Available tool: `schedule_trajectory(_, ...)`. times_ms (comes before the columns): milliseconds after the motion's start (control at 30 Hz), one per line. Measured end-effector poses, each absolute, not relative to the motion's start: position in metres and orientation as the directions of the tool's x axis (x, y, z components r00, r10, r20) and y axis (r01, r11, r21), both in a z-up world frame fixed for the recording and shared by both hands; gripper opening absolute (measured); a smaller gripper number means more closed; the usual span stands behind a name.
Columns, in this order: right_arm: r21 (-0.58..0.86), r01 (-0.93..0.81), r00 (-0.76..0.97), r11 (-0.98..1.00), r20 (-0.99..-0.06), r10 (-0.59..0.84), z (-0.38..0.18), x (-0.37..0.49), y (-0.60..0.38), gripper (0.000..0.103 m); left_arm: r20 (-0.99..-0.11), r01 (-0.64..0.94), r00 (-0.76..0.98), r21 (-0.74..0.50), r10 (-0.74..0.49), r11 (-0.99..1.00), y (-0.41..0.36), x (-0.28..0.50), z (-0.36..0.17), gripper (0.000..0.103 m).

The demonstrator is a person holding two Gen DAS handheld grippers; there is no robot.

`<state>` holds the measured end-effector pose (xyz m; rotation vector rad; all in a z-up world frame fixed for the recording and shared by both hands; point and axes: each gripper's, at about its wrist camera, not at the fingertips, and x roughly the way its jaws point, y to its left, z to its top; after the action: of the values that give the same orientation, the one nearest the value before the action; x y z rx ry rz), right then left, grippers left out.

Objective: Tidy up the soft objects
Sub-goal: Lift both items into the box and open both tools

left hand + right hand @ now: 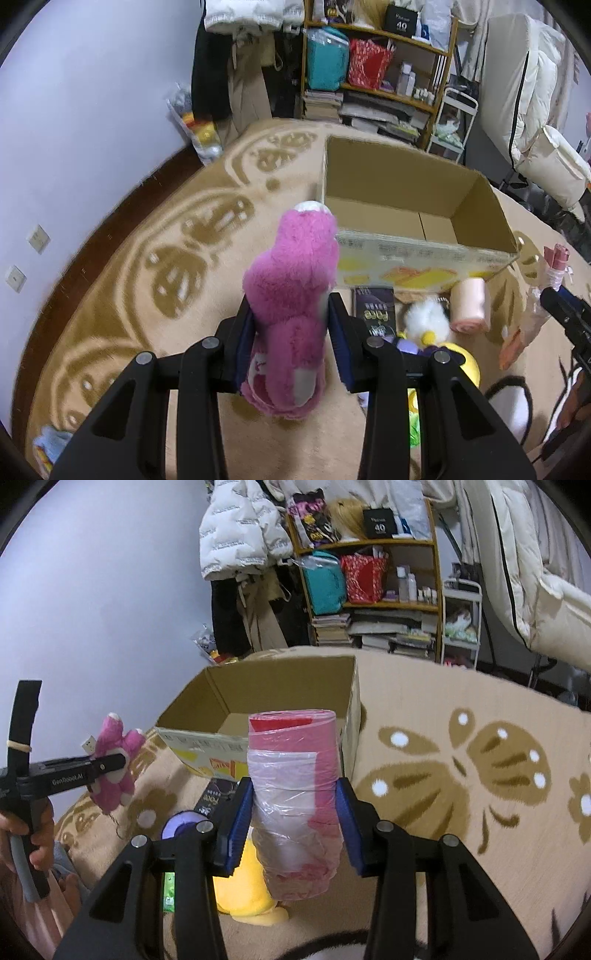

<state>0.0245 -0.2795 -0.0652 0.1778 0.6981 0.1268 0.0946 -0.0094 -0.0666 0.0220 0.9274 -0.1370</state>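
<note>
The open cardboard box [417, 206] stands empty on the carpet [147, 258]. The left gripper [291, 332] clamps the pink plush toy [291, 280], the right gripper [295, 812] clamps a roll of pink plastic bags [291, 775], both raised before the box. This looks like the carrying step; next each should go over the box and release.

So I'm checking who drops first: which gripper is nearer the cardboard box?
Hard to call. The left gripper, gripping the pink plush, and the right gripper, gripping the bag roll, both sit just short of the cardboard box.
</note>
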Motion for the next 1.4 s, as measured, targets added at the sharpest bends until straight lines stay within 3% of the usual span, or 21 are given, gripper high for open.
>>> schedule_trajectory(700, 0.159, -0.139, 0.819, 0.977, -0.536, 0.204, -0.003, 0.099, -0.274, 0.047, -0.679, 0.205, 0.725, 0.055, -0.114, 0.977, -0.056, 0.157, 0.023, 0.036)
schedule_trajectory(1267, 0.242, -0.076, 0.743, 0.967, -0.633, 0.216, -0.025, 0.151, -0.278, 0.048, -0.786, 0.219, 0.613, 0.068, -0.083, 0.973, -0.087, 0.211, -0.028, 0.04)
schedule_trajectory(1400, 0.24, -0.06, 0.744, 0.969, -0.636, 0.203, -0.026, 0.151, -0.28, 0.052, -0.797, 0.214, 0.6, 0.073, -0.073, 0.974, -0.088, 0.214, -0.033, 0.055)
